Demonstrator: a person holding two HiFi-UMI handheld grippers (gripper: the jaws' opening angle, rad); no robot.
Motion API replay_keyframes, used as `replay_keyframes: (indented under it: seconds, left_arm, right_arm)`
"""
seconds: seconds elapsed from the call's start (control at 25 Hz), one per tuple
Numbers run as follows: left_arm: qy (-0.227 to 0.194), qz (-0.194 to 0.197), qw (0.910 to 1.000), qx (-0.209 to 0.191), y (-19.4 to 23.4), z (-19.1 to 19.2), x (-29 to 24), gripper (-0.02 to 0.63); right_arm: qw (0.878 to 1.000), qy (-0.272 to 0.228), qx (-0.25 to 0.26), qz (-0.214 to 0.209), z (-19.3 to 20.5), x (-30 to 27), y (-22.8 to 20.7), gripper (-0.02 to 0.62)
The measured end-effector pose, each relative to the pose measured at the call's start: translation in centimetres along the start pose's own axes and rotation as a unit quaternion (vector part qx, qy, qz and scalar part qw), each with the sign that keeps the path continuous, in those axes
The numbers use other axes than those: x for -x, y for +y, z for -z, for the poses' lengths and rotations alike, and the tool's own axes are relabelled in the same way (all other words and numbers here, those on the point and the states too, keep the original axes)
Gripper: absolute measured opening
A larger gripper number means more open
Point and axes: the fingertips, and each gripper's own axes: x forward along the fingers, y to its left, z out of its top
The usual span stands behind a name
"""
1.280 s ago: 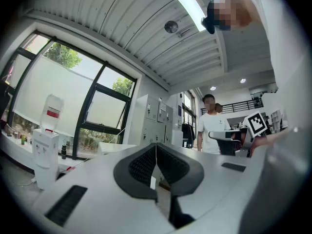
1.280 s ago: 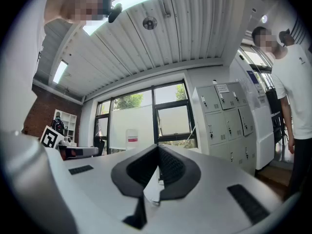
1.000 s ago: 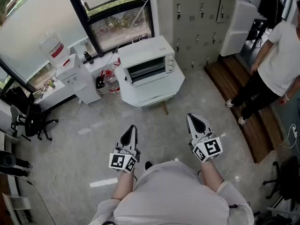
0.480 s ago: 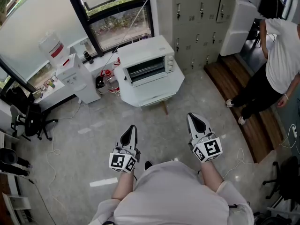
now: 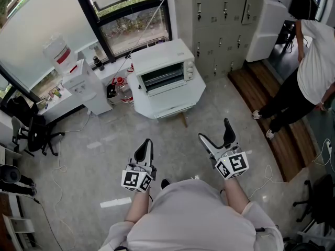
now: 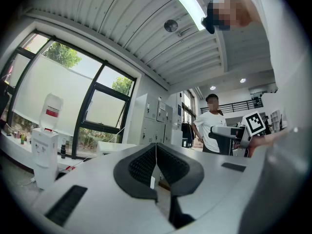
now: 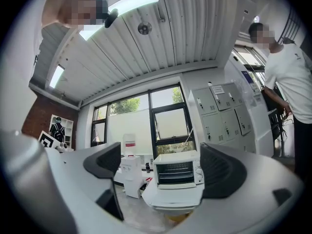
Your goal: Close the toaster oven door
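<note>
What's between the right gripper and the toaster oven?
Only bare grey floor, then the edge of the white table under the toaster oven; the head view shows it. The right gripper has just been opening its jaws, nothing between them.

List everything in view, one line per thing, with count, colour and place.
toaster oven: one, white, on the table by the window
table: one, white, under the toaster oven
water dispenser: one, white with a red-labelled bottle, left of the table
lockers: one bank, grey, right of the window
window: one, black-framed, behind the toaster oven
office chair: at least one, black, far left
bystander: one, white shirt, black trousers, on the wooden floor at right
left gripper: one, black and white, jaws shut, empty
right gripper: one, black and white, jaws have just been opening, now wide apart, empty
</note>
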Motion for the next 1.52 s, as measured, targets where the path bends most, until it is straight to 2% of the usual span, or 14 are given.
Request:
replay_keyframes:
  seconds: [0.16,0.68,0.92,1.24,1.52]
  left_arm:
    - [0.002,-0.003,1.0,-0.001,-0.3,0.0,-0.1,0.021]
    - [-0.004,-0.028,0.9996,-0.002,-2.2,0.5,-0.7,0.021]
    - [-0.005,-0.039,0.9992,0.003,-1.7,0.9,-1.2,0.021]
    - [-0.008,-0.042,0.999,0.012,2.0,1.5,-4.2,0.021]
    - [-0.003,-0.025,0.9995,0.018,8.0,1.7,-9.5,0.021]
  right_arm:
    - [1.0,0.008,0.004,-0.008,0.4,-0.1,-0.3,0.518]
    - [0.999,0.027,0.009,-0.044,0.7,0.0,-1.7,0.511]
    - [0.998,0.033,0.006,-0.054,1.2,-1.1,-2.1,0.502]
    - [0.997,0.04,0.015,-0.06,2.2,-5.6,-2.5,0.491]
    - [0.998,0.048,0.016,-0.044,3.7,-12.6,-3.5,0.486]
